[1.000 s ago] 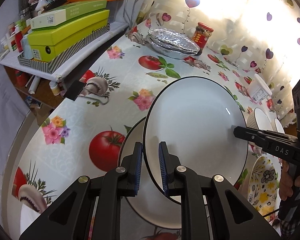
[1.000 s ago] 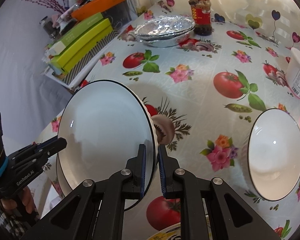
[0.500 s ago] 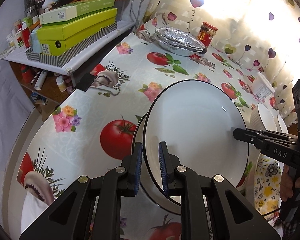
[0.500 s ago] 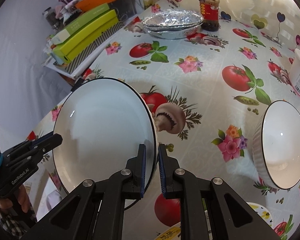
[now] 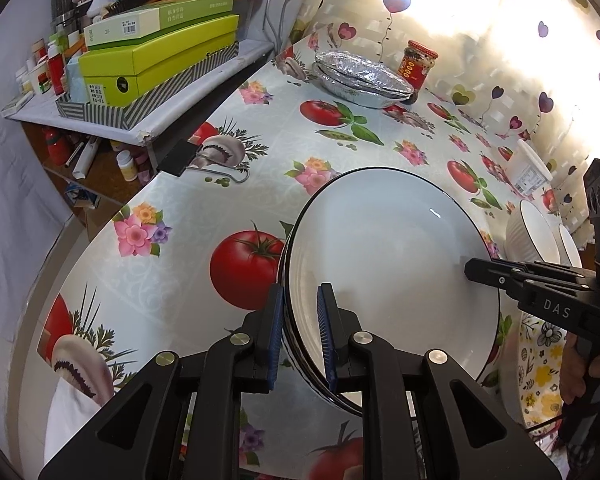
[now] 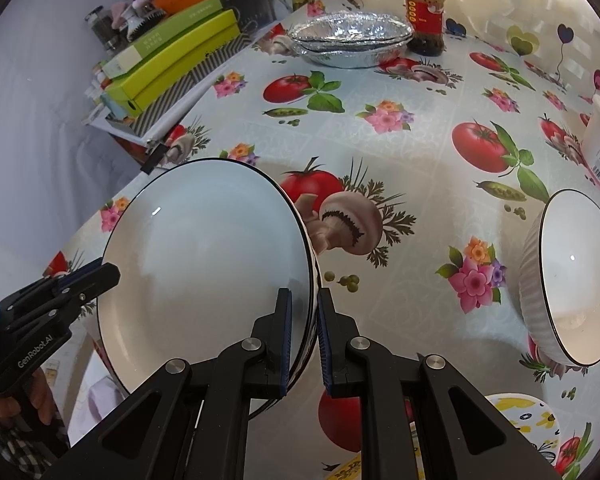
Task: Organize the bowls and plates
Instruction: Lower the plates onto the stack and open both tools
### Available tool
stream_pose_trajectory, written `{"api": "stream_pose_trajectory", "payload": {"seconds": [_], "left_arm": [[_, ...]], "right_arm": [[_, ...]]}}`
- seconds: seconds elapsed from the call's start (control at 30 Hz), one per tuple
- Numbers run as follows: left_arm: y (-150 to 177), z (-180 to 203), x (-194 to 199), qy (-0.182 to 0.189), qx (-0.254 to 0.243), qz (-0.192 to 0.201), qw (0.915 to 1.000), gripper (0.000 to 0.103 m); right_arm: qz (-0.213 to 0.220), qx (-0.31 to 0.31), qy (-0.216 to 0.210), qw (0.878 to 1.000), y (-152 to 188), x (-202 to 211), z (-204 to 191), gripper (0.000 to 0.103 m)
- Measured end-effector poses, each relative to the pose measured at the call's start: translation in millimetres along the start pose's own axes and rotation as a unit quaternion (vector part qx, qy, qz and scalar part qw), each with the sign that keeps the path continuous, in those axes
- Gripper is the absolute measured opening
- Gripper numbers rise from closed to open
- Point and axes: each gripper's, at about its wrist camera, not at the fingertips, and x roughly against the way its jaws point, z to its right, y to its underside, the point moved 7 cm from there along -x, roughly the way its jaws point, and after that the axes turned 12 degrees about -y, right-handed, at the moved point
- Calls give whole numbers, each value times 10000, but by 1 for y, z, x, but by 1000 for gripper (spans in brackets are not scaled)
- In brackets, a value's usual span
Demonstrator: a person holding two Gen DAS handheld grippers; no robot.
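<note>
A white plate (image 5: 380, 248) with a thin black rim is held from both sides, low over the tablecloth. My left gripper (image 5: 300, 292) is shut on its near-left rim. My right gripper (image 6: 304, 296) is shut on the opposite rim, and its black tip (image 5: 470, 270) shows in the left wrist view. In the right wrist view the same plate (image 6: 212, 240) fills the left, with my left gripper (image 6: 112, 270) at its far edge. A second, matching plate (image 6: 315, 272) lies right under it, only its edge showing. A white ribbed bowl (image 6: 572, 280) stands to the right.
A yellow floral dish (image 5: 536, 360) sits near the front by the right hand. Foil trays (image 5: 364, 80), a red-labelled jar (image 5: 416, 64) and a white tub (image 5: 528, 168) stand further back. Green boxes (image 5: 152, 64) crowd a shelf off the table's left edge.
The held plate has moved over the lower plate, which stuck out at the near left before and is now almost covered. Both grippers kept their grip.
</note>
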Motion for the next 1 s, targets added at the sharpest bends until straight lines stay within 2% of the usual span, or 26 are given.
{"api": "stream_pose_trajectory", "payload": {"seconds": [0.27, 0.47, 0.6, 0.8, 0.87, 0.93, 1.0], "left_arm": [[1, 1, 1, -139, -42, 59, 9999, 18], [1, 1, 1, -117, -32, 74, 9999, 20], [1, 1, 1, -93, -29, 88, 9999, 21], [1, 2, 4, 83, -5, 151, 9999, 29], [0, 3, 9, 152, -14, 245, 9996, 38], [-2, 5, 15, 148, -15, 377, 9992, 43], [-4, 6, 21, 140, -18, 511, 9986, 44]], "right_arm": [[1, -47, -31, 10000, 0, -2, 0, 18], [44, -113, -174, 9998, 0, -2, 0, 25], [171, -16, -169, 9997, -2, 2, -5, 33], [256, 118, -75, 9996, -1, 8, -9, 40], [304, 116, -64, 9994, 0, 11, -9, 40], [398, 105, -56, 9991, 2, 18, -9, 41], [521, 118, -43, 9986, 4, 27, -8, 43]]}}
